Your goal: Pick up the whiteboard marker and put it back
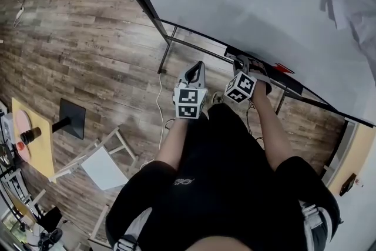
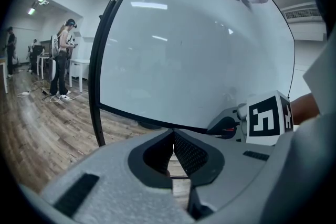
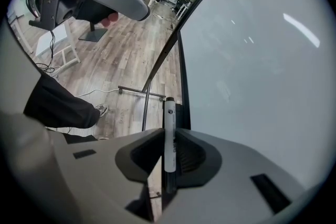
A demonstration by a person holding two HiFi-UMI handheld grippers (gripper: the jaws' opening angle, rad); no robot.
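A white whiteboard marker (image 3: 169, 113) with a black cap stands upright between the jaws of my right gripper (image 3: 168, 132), which is shut on it. Its tip lies close to the black frame at the lower edge of the whiteboard (image 3: 262, 60). In the head view my right gripper (image 1: 239, 62) is at the board's tray (image 1: 294, 86), beside a small red object (image 1: 284, 68). My left gripper (image 1: 198, 66) hovers just to its left, short of the board. Its pads meet at the tip with nothing between them (image 2: 173, 136). The whiteboard (image 2: 199, 44) fills the left gripper view.
The whiteboard stands on a black metal stand (image 1: 166, 51) over a wooden floor. A white cable (image 1: 160, 104) runs by my feet. A white folding stool (image 1: 103, 166), a black base plate (image 1: 71, 117) and a yellow table (image 1: 35, 141) lie to the left. People stand far off (image 2: 63, 57).
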